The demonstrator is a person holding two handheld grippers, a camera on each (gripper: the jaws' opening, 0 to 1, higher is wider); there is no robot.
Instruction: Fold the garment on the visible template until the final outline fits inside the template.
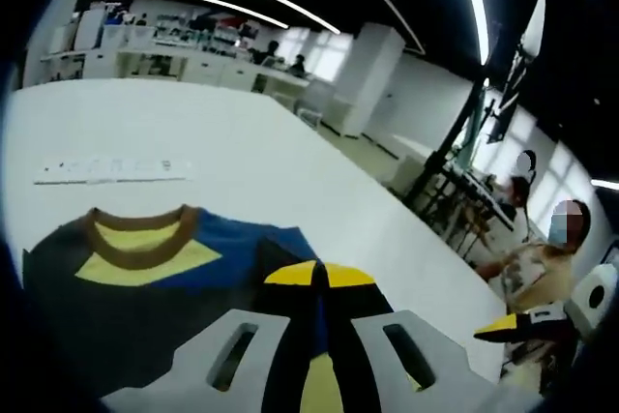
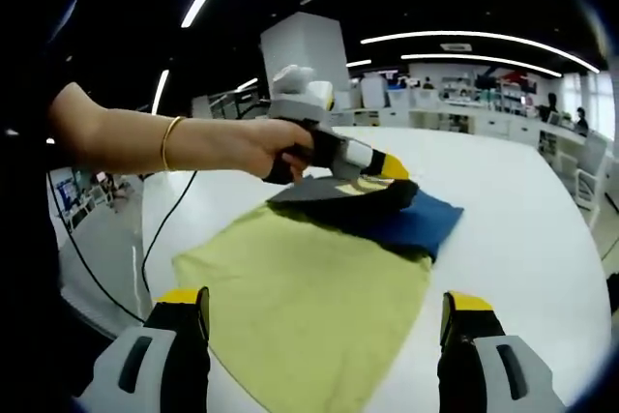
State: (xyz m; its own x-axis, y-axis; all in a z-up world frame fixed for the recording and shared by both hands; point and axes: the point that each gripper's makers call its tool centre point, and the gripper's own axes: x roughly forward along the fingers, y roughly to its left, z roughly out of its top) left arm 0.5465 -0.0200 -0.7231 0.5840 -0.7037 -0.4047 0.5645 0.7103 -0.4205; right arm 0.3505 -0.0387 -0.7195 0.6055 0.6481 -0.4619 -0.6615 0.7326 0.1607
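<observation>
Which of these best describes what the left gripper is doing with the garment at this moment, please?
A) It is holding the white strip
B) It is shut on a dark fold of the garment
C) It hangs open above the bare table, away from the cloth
B: in the right gripper view the left gripper, held in a hand, has its yellow tips closed on a dark fold of the garment lifted off the table.

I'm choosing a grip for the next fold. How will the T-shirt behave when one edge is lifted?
Probably floppy: the T-shirt drapes in soft folds where the left hand-held gripper pinches it. Likely light, since that small pinch raises a fold. It may slide on the smooth white table.
</observation>
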